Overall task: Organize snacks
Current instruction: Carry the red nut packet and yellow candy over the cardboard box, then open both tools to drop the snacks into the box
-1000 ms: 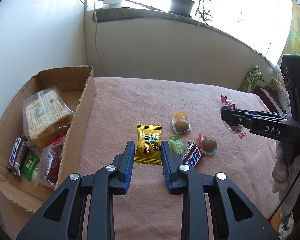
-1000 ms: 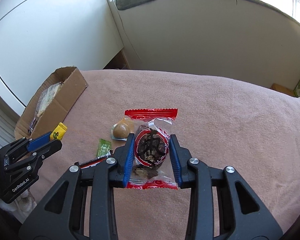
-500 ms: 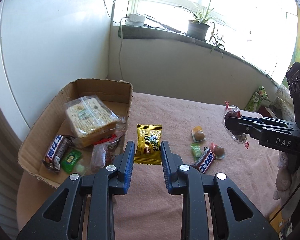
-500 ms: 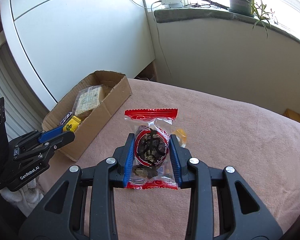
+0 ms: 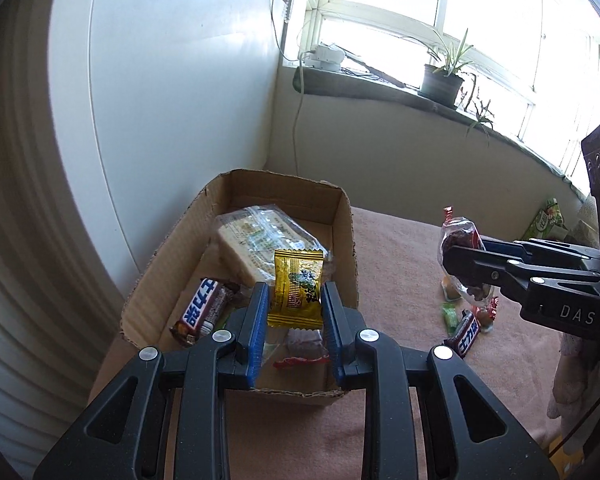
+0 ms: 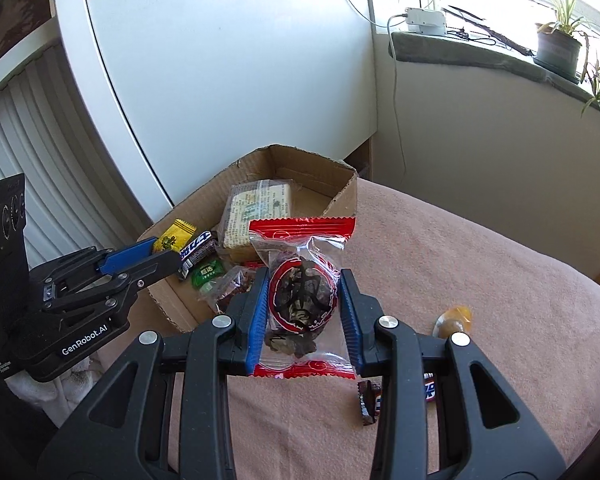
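My left gripper [image 5: 294, 298] is shut on a yellow candy packet [image 5: 296, 290] and hangs over the cardboard box [image 5: 340, 216]. From the right wrist view the same gripper [image 6: 168, 250] reaches in above the box [image 6: 342, 196] with the yellow packet [image 6: 174, 236]. My right gripper [image 6: 304, 304] is shut on a clear packet with red ends and a dark snack inside [image 6: 302, 300], held over the pink cloth just right of the box. The left wrist view shows that gripper [image 5: 454, 260] with its red-ended packet [image 5: 458, 236].
The box holds a wrapped biscuit block [image 5: 256, 236], a chocolate bar [image 5: 200, 310], a green candy [image 6: 208, 274] and a red-trimmed packet [image 5: 302, 350]. On the pink cloth [image 5: 400, 248] lie a chocolate bar [image 5: 466, 332], a green candy [image 5: 450, 316] and a round jelly cup [image 6: 452, 320]. A white wall stands behind.
Both grippers have swung left toward the cardboard box, carrying their packets. The left one went from above the cloth to above the box; the right one now hangs next to it.
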{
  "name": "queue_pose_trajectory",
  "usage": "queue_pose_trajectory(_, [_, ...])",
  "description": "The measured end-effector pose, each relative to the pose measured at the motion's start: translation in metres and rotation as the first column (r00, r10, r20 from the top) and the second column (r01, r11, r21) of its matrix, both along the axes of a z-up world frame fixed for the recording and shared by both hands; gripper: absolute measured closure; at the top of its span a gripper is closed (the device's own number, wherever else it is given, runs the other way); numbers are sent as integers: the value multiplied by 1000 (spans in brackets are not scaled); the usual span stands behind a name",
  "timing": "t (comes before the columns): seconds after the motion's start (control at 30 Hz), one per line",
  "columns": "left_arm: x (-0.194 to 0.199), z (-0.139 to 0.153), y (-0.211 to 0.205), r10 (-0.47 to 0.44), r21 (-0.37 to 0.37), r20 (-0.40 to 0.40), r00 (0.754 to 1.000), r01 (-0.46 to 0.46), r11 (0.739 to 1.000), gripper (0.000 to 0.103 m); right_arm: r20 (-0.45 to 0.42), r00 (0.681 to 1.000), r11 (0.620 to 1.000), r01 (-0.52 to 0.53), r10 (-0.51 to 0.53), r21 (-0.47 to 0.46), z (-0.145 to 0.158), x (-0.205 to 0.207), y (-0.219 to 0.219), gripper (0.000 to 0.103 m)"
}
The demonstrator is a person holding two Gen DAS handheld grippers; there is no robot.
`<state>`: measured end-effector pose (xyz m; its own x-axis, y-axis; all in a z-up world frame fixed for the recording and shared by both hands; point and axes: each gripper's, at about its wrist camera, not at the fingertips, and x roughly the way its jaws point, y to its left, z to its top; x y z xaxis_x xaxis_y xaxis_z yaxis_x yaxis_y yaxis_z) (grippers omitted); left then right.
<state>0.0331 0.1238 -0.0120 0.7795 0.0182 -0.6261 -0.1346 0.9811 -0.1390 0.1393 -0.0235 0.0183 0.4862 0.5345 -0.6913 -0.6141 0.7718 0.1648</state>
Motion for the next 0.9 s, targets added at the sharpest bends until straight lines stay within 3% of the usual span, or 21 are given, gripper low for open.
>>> queue_pose_trajectory(0.37, [1,-6,33,54,-8,-11,998,-54,999,78,-8,998,997,-68,68,-20,-9,9,54,68])
queue_pose_trajectory(0.9, [9,-12,52,81,-7,-31,996,-82,997,78,-41,993,992,-116,114,-49,-26,29,93,68])
